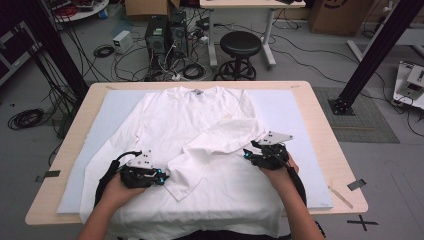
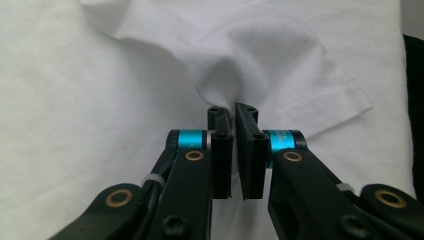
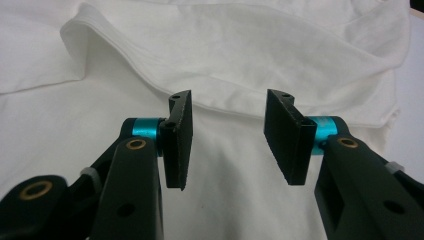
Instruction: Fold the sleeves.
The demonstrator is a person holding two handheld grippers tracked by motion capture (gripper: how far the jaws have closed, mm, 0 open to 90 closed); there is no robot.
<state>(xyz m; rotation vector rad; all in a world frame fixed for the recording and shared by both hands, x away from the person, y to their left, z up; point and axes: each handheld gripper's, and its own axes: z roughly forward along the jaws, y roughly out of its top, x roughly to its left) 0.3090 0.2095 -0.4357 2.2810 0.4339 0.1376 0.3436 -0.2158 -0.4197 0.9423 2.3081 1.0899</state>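
Note:
A white long-sleeved shirt (image 1: 200, 112) lies spread on a pale blue mat (image 1: 287, 107), collar at the far side. One sleeve (image 1: 215, 145) is folded slantwise across the body, its cuff (image 2: 325, 100) near the left hand. My left gripper (image 1: 164, 176) is shut on a pinch of that sleeve's fabric (image 2: 235, 80), which bunches up between the pads of the left gripper (image 2: 234, 112). My right gripper (image 1: 248, 154) is at the sleeve's upper end. In its own view the right gripper (image 3: 227, 117) stands open just above the shirt, with a folded edge (image 3: 150, 70) beyond the fingers and nothing gripped.
The mat covers most of a wooden table (image 1: 320, 117). The shirt's hem hangs over the near edge. On the floor behind stand a black stool (image 1: 240, 47), computer towers (image 1: 165, 32) and loose cables. A black frame post (image 1: 372, 55) rises at the right.

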